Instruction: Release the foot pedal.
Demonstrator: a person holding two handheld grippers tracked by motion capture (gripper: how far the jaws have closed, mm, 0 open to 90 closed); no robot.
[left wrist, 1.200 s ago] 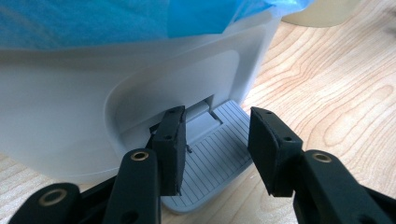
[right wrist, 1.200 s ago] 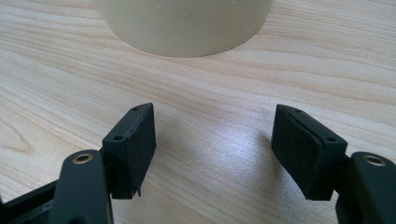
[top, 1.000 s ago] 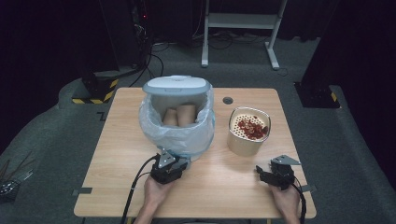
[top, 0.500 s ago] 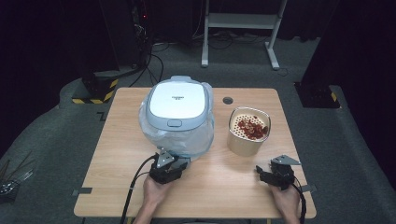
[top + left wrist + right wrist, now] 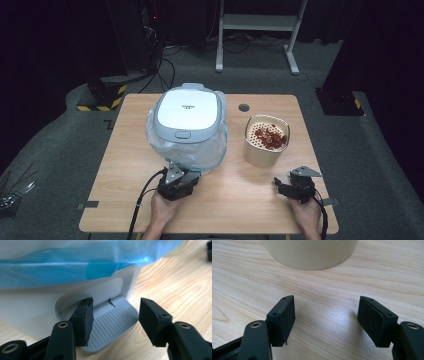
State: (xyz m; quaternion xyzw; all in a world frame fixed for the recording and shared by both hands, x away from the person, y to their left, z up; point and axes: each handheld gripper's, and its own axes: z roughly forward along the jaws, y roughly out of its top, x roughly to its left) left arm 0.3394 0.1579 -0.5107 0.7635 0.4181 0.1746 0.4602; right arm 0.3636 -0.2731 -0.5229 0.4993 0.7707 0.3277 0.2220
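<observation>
A white pedal bin [image 5: 187, 110] with a blue plastic liner [image 5: 210, 150] stands mid-table, its lid down. My left gripper [image 5: 176, 172] sits at the bin's front foot. In the left gripper view its jaws [image 5: 113, 315] have just been opening. The grey ribbed pedal [image 5: 112, 322] lies between them with the pads off it, under the liner [image 5: 75, 262]. My right gripper [image 5: 289, 184] rests open near the table's front right, nothing between its fingers [image 5: 327, 317]. Ahead of it stands a cream perforated container [image 5: 262, 147] [image 5: 310, 252] holding red pieces [image 5: 270, 137].
The wooden table [image 5: 125, 165] has a round cable hole [image 5: 244, 107] behind the container. A white metal stand [image 5: 260, 22] and cables lie on the dark floor beyond the far edge. Bare wood stretches between my two hands.
The bin's lid, raised a second ago with the inside showing, has dropped shut. Both hands have stayed where they were.
</observation>
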